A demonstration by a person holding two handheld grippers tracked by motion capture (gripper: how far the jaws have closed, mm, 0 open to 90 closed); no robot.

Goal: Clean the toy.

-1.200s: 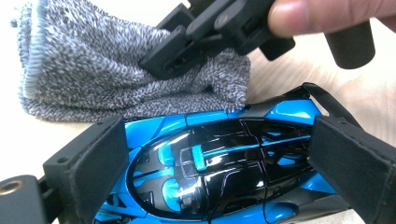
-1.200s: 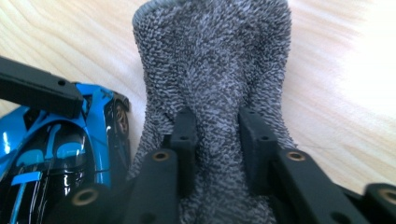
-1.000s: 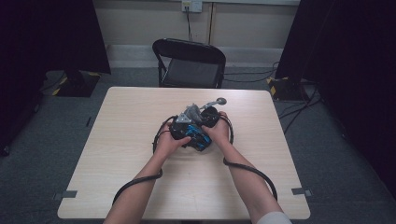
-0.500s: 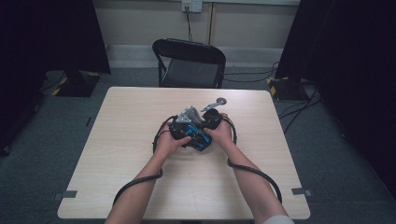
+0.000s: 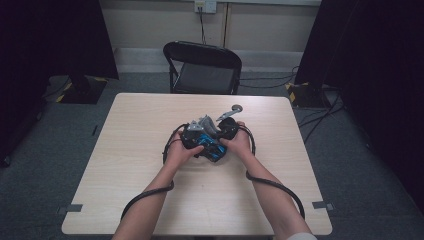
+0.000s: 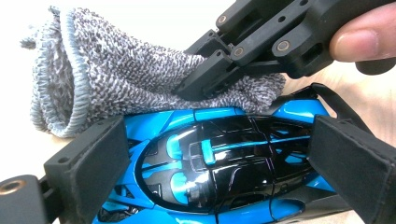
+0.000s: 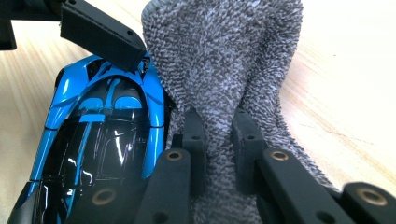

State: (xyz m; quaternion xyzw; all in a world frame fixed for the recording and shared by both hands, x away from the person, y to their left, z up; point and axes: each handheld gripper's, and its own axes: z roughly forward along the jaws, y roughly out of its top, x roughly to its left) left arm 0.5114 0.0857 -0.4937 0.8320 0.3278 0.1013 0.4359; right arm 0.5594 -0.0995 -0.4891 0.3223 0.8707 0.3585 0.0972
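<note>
A glossy blue and black toy car (image 6: 219, 163) lies on the table near its middle, seen from above as the car (image 5: 209, 147). My left gripper (image 6: 219, 170) is shut on the car, one pad on each flank. A grey knitted cloth (image 7: 224, 60) rests against the car's side and bunches up above it as the cloth (image 5: 204, 122). My right gripper (image 7: 218, 149) is shut on the cloth, pinching a fold beside the car (image 7: 102, 135). In the high view the left gripper (image 5: 192, 137) and right gripper (image 5: 227, 129) sit close together in the person's hands.
The light wooden table (image 5: 125, 165) has bare room all around the hands. A black folding chair (image 5: 202, 67) stands behind its far edge. Black cables (image 5: 145, 197) trail from both grippers along the forearms.
</note>
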